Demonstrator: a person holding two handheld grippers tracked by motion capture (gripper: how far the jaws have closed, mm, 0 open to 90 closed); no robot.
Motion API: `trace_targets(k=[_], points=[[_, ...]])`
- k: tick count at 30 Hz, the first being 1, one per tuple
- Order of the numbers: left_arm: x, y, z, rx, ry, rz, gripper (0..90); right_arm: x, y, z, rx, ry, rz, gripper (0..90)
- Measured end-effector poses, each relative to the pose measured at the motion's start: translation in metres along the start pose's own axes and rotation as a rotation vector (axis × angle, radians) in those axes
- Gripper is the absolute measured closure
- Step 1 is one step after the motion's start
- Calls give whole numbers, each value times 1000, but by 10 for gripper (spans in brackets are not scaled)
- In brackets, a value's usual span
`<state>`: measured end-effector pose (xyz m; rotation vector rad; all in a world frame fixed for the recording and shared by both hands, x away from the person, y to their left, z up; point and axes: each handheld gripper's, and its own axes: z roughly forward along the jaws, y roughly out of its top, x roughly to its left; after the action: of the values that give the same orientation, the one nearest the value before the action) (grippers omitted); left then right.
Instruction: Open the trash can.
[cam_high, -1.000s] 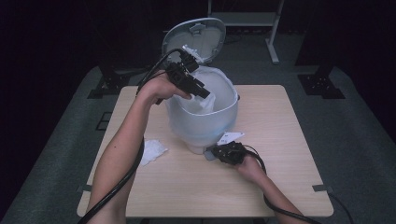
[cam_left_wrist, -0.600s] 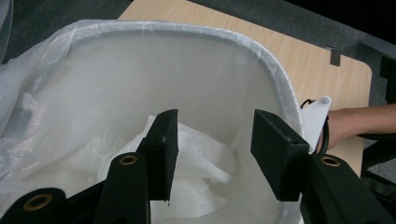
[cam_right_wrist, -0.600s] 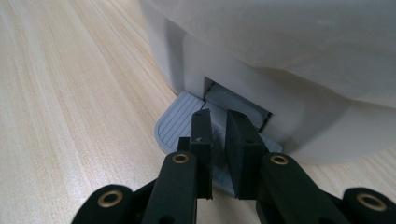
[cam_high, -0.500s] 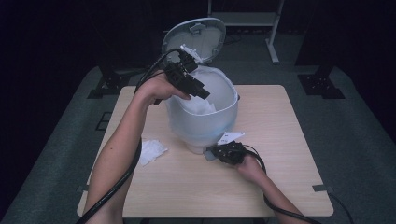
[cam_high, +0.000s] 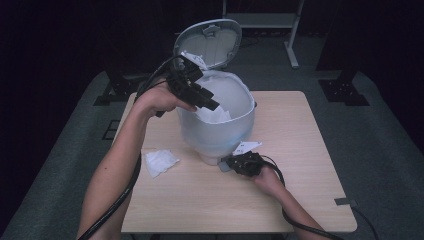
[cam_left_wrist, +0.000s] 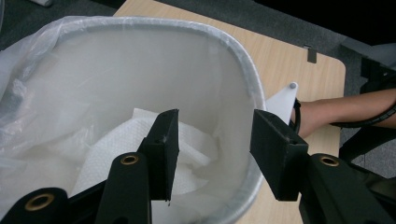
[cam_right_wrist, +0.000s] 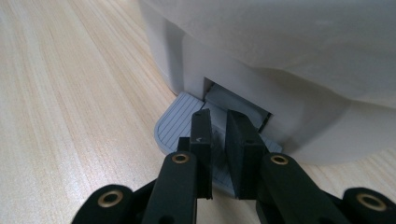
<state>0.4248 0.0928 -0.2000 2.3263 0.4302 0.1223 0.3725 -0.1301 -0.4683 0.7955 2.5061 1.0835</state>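
Your claws at the lidded bin (cam_high: 215, 130) on the bench (cam_high: 310, 150).
Left claw (cam_left_wrist: 212, 140) gapes above tissue (cam_left_wrist: 140, 149) inside; right claw (cam_right_wrist: 219, 140), nearly together, presses the pedal (cam_right_wrist: 175, 123); another tissue (cam_high: 159, 161) lies beside.

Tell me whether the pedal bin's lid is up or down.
Up. The lid stands tilted back behind the bin, its liner mouth exposed with tissue inside, while the right claw rests on the pedal.

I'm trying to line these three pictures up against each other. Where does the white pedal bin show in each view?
High view: the pedal bin stands mid-table, lid up.
Left gripper view: its lined rim and inside, upper left.
Right gripper view: its lower body, top right.
Shared landmark: the wooden table.
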Motion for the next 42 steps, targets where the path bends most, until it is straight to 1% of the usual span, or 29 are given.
trace_targets(k=[9, 17, 22, 26, 29, 34, 39, 42], points=[[-6, -14, -18, -26, -2, 18, 520, 1, 0, 0, 5, -4, 6, 806], [-6, -27, -31, -37, -10, 9, 534, 1, 2, 0, 13, -2, 7, 805], [-7, -34, -38, -51, -9, 4, 531, 0, 2, 0, 16, -2, 5, 805], [-7, -42, -44, -50, -5, 6, 529, 1, 2, 0, 17, -7, 4, 805], [-7, -48, -47, -56, -2, -2, 528, 1, 2, 0, 18, -7, 4, 805], [-6, -56, -54, -68, 1, 0, 516, 1, 3, 0, 18, -8, -1, 805], [-6, -63, -60, -58, 6, 6, 515, 1, 3, 0, 25, -3, 3, 805], [-5, -68, -62, -57, 10, -2, 510, 1, 3, 0, 24, -5, 4, 805]])
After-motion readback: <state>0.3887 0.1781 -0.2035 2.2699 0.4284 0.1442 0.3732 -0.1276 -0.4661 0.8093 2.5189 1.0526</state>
